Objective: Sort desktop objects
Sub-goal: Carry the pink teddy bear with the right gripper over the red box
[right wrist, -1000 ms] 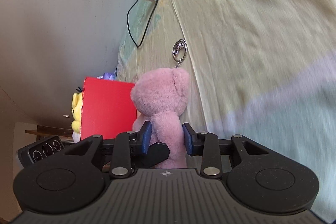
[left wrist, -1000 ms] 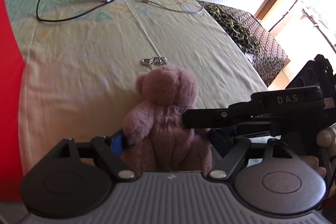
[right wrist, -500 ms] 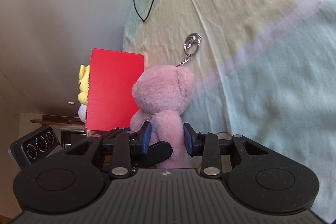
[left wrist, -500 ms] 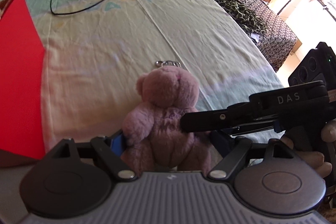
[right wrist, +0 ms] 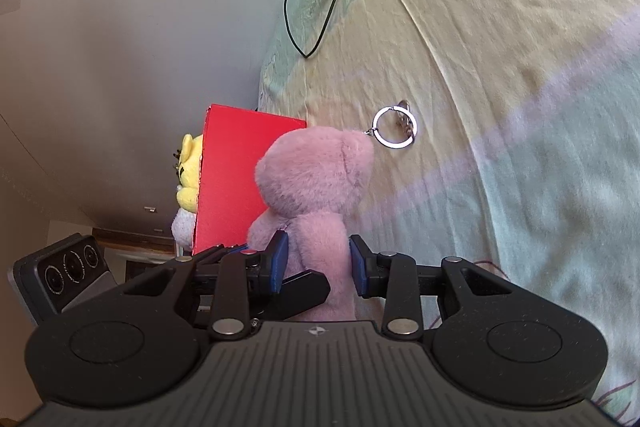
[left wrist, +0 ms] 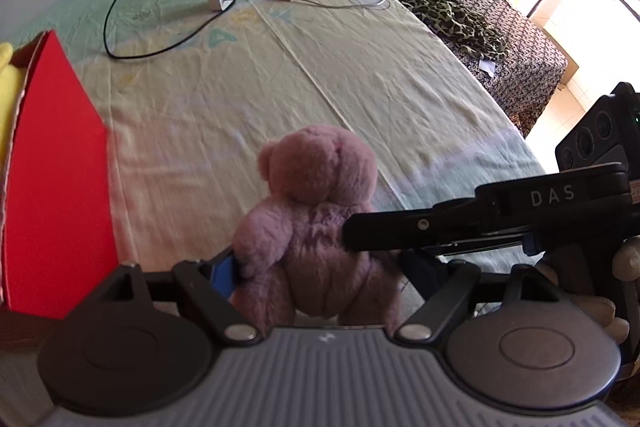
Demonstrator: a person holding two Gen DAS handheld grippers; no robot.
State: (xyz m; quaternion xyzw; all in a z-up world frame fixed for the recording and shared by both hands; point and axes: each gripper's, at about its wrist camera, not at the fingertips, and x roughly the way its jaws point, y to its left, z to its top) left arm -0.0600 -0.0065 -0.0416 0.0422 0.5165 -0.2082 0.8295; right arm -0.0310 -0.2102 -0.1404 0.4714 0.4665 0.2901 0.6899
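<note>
Pink bear (right wrist: 316,195) clamped by both grippers: left gripper (left wrist: 316,279) at legs, right gripper (right wrist: 318,263) on torso; red box (left wrist: 56,187) lies leftward, near.

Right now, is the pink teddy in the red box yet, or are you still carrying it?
Still carrying. A yellow plush toy already sits in the red box, so that part looks done. The pink teddy is off the sheet, clamped by both the left gripper and the right gripper, close beside the box. Left to do: get it into the box and let go.
</note>
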